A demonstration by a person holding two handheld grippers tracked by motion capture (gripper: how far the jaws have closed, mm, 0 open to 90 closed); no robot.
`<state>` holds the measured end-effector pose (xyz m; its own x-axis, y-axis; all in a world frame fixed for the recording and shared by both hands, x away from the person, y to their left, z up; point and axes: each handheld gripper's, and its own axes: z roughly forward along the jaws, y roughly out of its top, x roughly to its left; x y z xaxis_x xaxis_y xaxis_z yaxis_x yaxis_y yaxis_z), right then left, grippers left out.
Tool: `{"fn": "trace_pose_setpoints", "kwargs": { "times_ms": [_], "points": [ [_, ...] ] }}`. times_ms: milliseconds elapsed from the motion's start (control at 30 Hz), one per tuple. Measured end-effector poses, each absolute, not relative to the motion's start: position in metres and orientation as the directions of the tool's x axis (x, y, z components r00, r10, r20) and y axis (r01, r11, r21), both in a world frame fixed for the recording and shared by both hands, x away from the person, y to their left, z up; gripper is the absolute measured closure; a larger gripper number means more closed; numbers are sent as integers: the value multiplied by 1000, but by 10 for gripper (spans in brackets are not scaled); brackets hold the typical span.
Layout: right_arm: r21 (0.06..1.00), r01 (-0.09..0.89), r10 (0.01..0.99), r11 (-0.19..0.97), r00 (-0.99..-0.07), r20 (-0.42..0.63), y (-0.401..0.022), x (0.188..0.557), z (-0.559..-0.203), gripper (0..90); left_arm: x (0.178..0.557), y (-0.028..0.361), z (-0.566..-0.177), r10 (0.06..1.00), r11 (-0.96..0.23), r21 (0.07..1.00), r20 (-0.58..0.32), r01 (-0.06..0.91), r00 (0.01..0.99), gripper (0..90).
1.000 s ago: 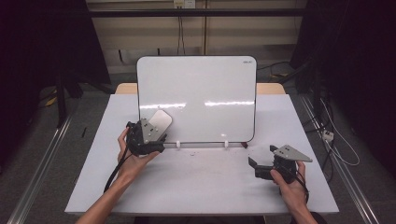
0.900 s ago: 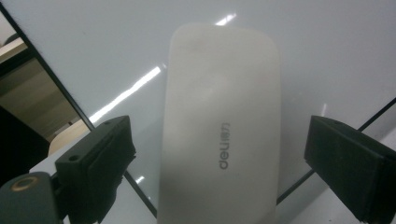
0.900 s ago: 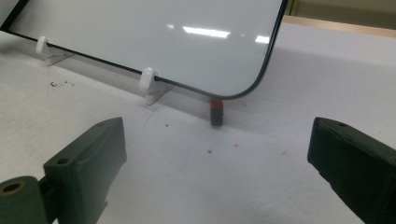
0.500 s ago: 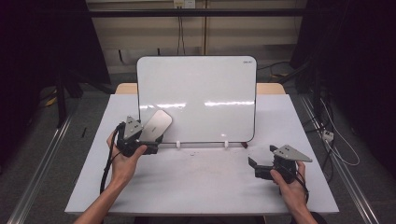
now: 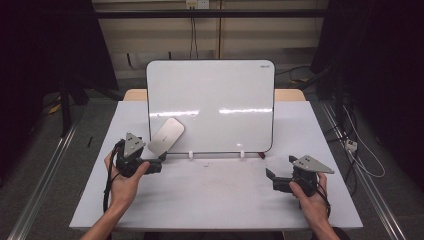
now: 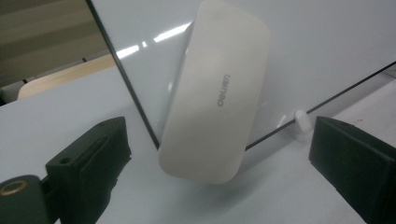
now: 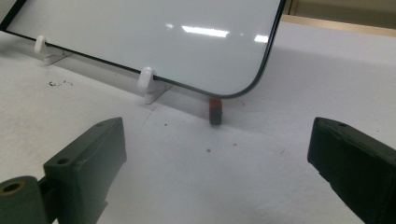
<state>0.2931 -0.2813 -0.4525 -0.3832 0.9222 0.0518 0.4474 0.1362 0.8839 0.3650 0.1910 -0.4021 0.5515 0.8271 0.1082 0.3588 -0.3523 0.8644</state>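
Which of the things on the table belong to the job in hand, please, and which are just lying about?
Part of the job:
- whiteboard eraser, stuck on the board's lower left corner
- whiteboard, propped upright
- left gripper, jaws just opened, apart from the eraser

Just lying about:
- right gripper, open, idle on the table
- small red and black piece under the board's corner
- white clips holding the board

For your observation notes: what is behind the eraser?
The whiteboard stands behind the eraser, its black left edge passing beneath it. The covered stretch of board and edge cannot be seen.
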Motion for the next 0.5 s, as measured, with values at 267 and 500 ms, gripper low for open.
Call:
{"fn": "trace_pose_setpoints", "kwargs": {
  "times_ms": [267, 500],
  "points": [
    [883, 450, 923, 136, -382, 52, -281, 293, -453, 44, 353, 201, -407, 830, -369, 856, 129, 362, 542, 48],
    [881, 453, 923, 137, -382, 53, -283, 292, -453, 44, 334, 211, -415, 837, -370, 851, 131, 373, 532, 51]
  ]
}}
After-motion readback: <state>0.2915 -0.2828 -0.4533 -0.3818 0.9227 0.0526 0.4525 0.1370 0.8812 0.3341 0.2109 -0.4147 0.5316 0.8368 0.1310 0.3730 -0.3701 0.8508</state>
